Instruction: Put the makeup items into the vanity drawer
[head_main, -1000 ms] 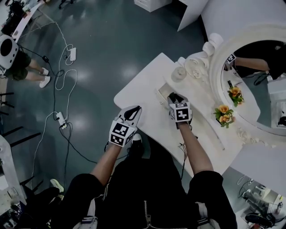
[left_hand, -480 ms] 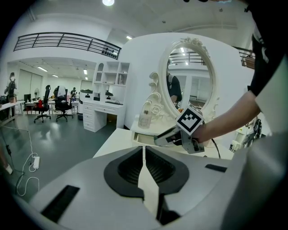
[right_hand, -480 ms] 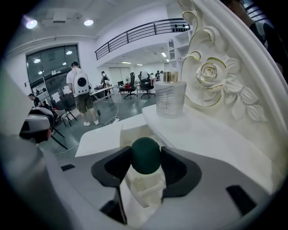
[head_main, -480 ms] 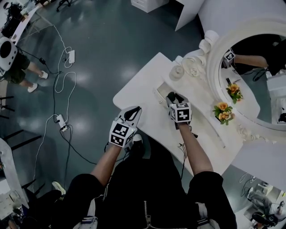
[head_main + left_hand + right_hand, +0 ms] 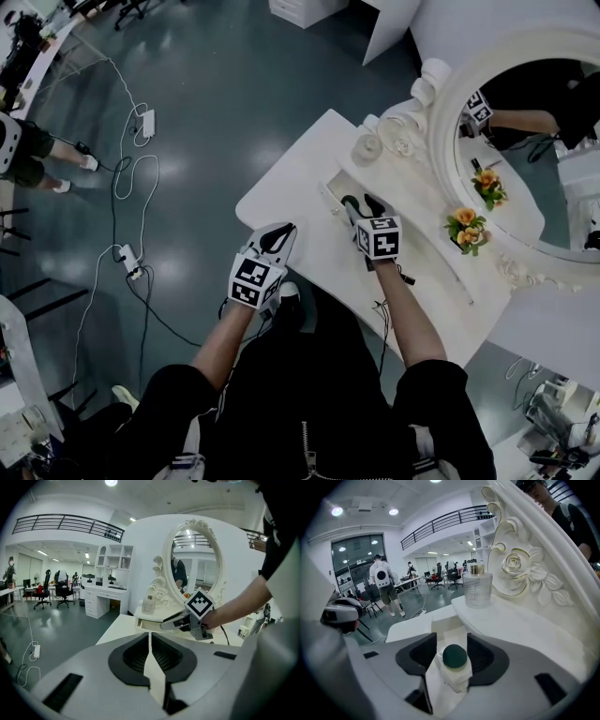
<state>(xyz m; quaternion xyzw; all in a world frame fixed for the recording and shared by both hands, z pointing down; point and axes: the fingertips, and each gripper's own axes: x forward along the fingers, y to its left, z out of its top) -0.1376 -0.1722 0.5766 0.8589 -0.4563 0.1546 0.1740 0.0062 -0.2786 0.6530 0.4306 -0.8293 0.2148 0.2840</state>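
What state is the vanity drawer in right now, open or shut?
Open. The drawer stands pulled out beneath the vanity shelf, and its white inside shows from above.

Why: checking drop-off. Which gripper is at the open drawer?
The right gripper: its jaws have just been opening around a dark-capped item at the drawer. The left gripper is shut, aside.
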